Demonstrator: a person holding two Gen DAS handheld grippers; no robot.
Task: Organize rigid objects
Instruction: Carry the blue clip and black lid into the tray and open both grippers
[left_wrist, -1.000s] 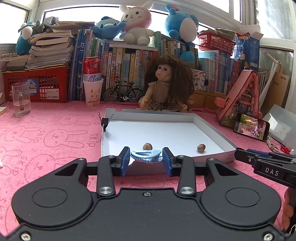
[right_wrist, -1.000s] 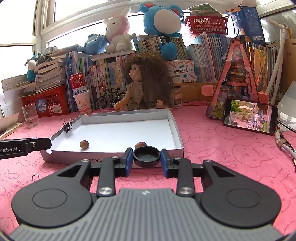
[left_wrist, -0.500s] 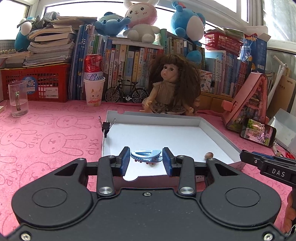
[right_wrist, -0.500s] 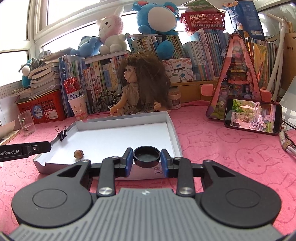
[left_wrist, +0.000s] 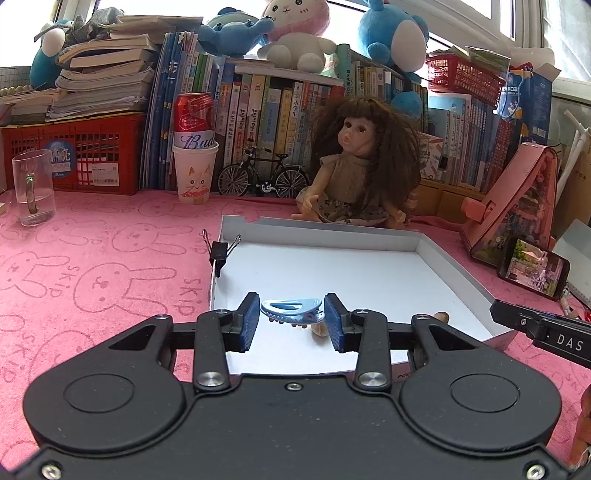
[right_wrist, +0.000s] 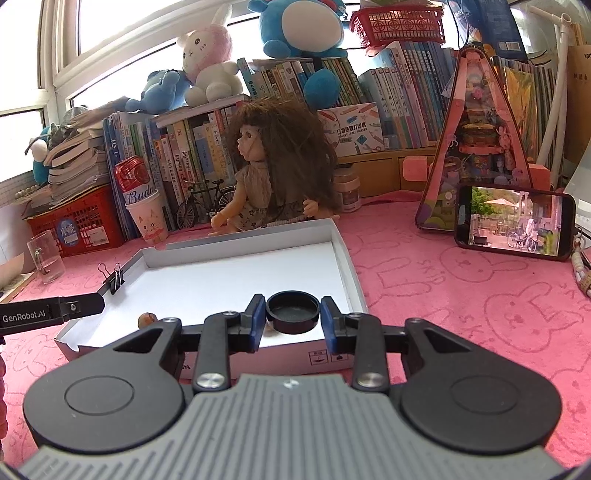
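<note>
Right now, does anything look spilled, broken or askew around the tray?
Nothing spilled or broken. The one oddity: a black binder clip clamped onto the white tray's left wall. Two nuts lie loose inside.

Ahead of the left fingers (left_wrist: 248, 320) lies the tray (left_wrist: 458, 273) on the table (left_wrist: 92, 266), nuts (left_wrist: 319, 329) inside it; the doll (left_wrist: 354, 173) sits behind, the phone (left_wrist: 532, 271) right.

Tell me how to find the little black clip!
Find the white tray in front of the doll. On its left wall, near the far corner, sits the black clip. Its two wire handles stick up, unlike the round nuts lying inside.
</note>
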